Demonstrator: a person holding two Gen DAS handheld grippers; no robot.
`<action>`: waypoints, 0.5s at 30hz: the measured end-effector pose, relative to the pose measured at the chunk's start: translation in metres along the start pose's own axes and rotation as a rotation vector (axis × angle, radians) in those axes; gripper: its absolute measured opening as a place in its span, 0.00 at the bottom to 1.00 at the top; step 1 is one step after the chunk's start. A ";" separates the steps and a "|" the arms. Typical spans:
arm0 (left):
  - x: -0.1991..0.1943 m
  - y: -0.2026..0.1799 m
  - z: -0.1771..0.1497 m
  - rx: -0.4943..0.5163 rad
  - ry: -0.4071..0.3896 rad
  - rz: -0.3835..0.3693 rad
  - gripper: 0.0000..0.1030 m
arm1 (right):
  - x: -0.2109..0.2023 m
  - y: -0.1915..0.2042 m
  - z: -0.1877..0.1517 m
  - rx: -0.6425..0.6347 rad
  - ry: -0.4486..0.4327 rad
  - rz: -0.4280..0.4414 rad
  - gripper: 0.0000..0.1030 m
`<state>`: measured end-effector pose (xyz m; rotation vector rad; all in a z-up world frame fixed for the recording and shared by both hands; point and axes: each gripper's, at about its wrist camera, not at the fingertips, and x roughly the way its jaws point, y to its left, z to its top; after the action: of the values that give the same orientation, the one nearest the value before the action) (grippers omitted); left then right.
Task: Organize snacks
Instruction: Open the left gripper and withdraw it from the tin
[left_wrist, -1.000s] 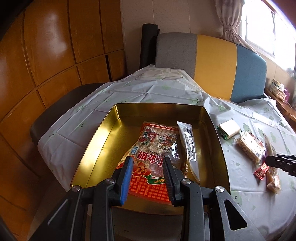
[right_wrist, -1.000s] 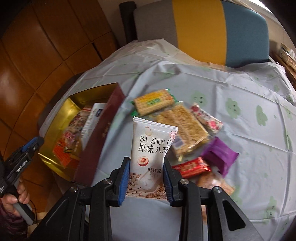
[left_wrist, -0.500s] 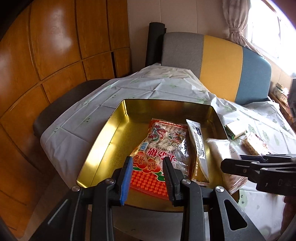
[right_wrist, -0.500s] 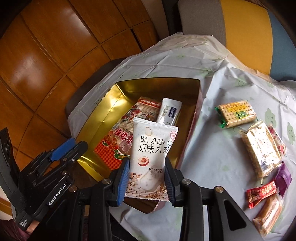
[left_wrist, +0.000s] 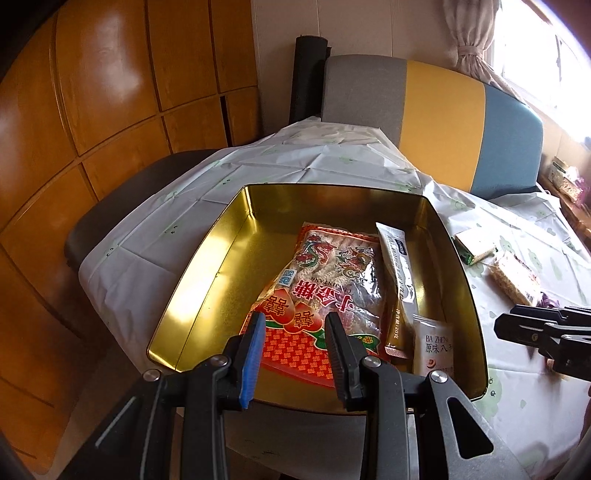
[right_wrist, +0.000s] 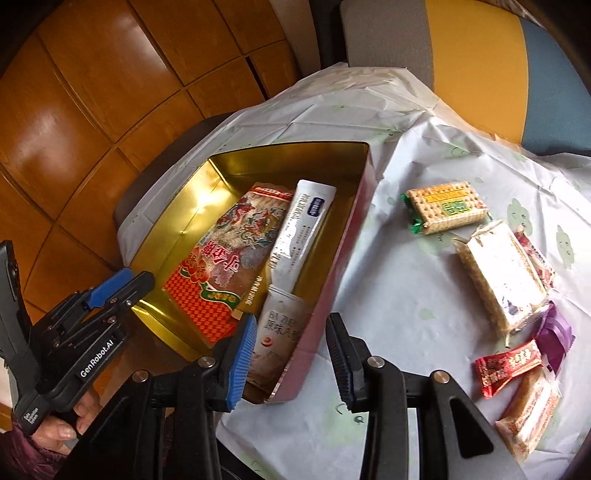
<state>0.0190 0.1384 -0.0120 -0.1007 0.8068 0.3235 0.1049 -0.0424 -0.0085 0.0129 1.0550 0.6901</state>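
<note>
Now the right claw (right_wrist: 290, 360) stands spread and empty just above the near rim of the gold tin (right_wrist: 177, 236); half a second ago it was clamped on the white Ba Zhen pouch (right_wrist: 279, 339), which now lies inside the tin's near right corner, leaning against the wall. That makes three snacks stowed: the pouch, the red dragon-print bag (left_wrist: 325, 291) and the long white sachet (left_wrist: 399, 273) beside it.

The left claw (left_wrist: 295, 354) hovers parted over the tin's near edge, gripping nothing, as it did a second ago.

Farther out on the tabletop (right_wrist: 406, 258), six snacks wait loose: a red candy (right_wrist: 508, 365) and a tan bar (right_wrist: 532, 417) nearest, then a purple wrapper (right_wrist: 556, 332), a large clear cracker pack (right_wrist: 502, 277) with a slim red-patterned packet (right_wrist: 535, 258) alongside, and the yellow-green cracker pack (right_wrist: 447, 206) farthest.

Nothing blocks the way to them, though the tin's red outer wall stands between the tabletop snacks and the tin's floor, so each will probably need lifting over.
</note>
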 end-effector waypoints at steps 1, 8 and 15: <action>0.000 -0.002 0.000 0.004 0.001 -0.004 0.33 | -0.003 -0.005 -0.002 0.005 -0.004 -0.011 0.38; -0.004 -0.015 0.000 0.045 0.003 -0.018 0.33 | -0.024 -0.043 -0.013 0.040 -0.030 -0.100 0.38; -0.006 -0.030 0.000 0.086 0.003 -0.029 0.34 | -0.049 -0.084 -0.021 0.083 -0.057 -0.188 0.38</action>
<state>0.0248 0.1086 -0.0089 -0.0328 0.8205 0.2606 0.1166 -0.1414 -0.0081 0.0049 1.0155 0.4736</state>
